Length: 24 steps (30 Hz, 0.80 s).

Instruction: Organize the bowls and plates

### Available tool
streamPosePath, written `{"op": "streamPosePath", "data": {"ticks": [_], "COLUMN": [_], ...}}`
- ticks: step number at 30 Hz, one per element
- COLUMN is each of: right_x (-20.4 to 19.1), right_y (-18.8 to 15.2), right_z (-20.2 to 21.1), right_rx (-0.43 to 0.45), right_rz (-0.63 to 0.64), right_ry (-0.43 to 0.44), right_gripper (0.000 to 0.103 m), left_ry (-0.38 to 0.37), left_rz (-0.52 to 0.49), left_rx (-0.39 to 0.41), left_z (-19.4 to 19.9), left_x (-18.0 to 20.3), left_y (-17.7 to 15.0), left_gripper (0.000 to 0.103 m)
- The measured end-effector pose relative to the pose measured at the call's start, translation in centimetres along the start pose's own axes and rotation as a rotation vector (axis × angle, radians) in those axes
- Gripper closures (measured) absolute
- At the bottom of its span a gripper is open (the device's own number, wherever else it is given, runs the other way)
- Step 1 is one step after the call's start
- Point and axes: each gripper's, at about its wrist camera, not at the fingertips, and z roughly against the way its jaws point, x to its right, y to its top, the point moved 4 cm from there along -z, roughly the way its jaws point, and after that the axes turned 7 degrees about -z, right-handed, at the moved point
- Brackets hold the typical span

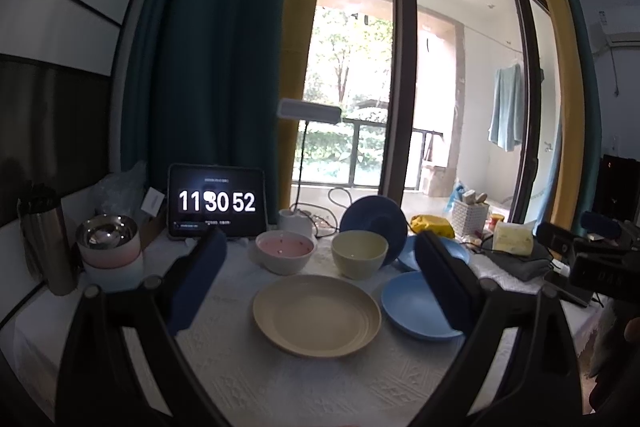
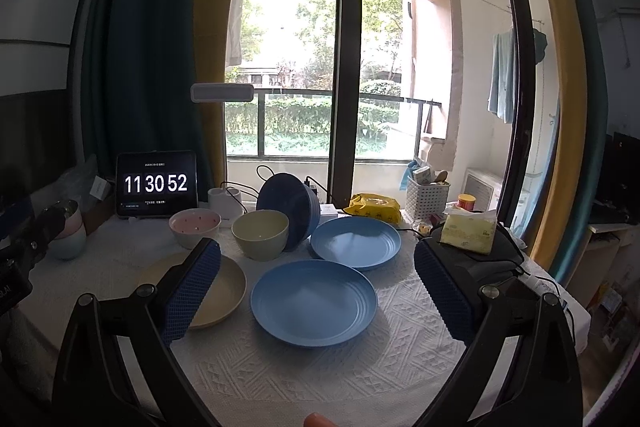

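Observation:
A cream plate [image 1: 316, 315] lies on the white tablecloth [image 1: 320, 387], between my open left gripper [image 1: 320, 285] fingers. A near blue plate [image 2: 314, 303] lies between my open right gripper [image 2: 316, 291] fingers; it also shows in the left wrist view [image 1: 412, 307]. A second blue plate [image 2: 356, 237] lies behind it. A pink bowl [image 2: 195, 227] and a green bowl [image 2: 260, 233] stand further back. A dark blue bowl [image 2: 292, 209] leans on its side against the green bowl. Both grippers hover above the table, empty.
A tablet clock [image 2: 156, 185] stands at the back left. Stacked bowls with a steel one on top [image 1: 108, 247] and a steel flask [image 1: 48, 239] stand at the left. A tissue pack [image 2: 468, 231], yellow wipes pack [image 2: 374, 207], white basket [image 2: 426, 197], desk lamp [image 2: 222, 93] and cables crowd the back right.

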Motion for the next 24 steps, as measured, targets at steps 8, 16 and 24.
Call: {"op": "streamPosePath", "data": {"ticks": [8, 16, 24], "right_x": [0.01, 0.25, 0.54], "right_y": [-0.11, -0.31, -0.49], "right_z": [-0.03, -0.14, -0.1], "right_rx": [-0.001, -0.005, -0.005], "right_rz": [-0.004, -0.011, -0.02], "right_ry": [-0.001, -0.001, -0.006], "right_gripper": [0.003, 0.003, 0.003], "left_ry": [-0.001, -0.001, 0.008], "left_rz": [-0.003, -0.007, -0.003], "left_rx": [-0.002, -0.005, -0.003], "left_z": [-0.05, -0.16, -0.2], "left_x": [0.09, 0.3, 0.35], "left_y": [-0.02, -0.02, -0.09], "left_gripper": [0.007, 0.007, 0.007]}}
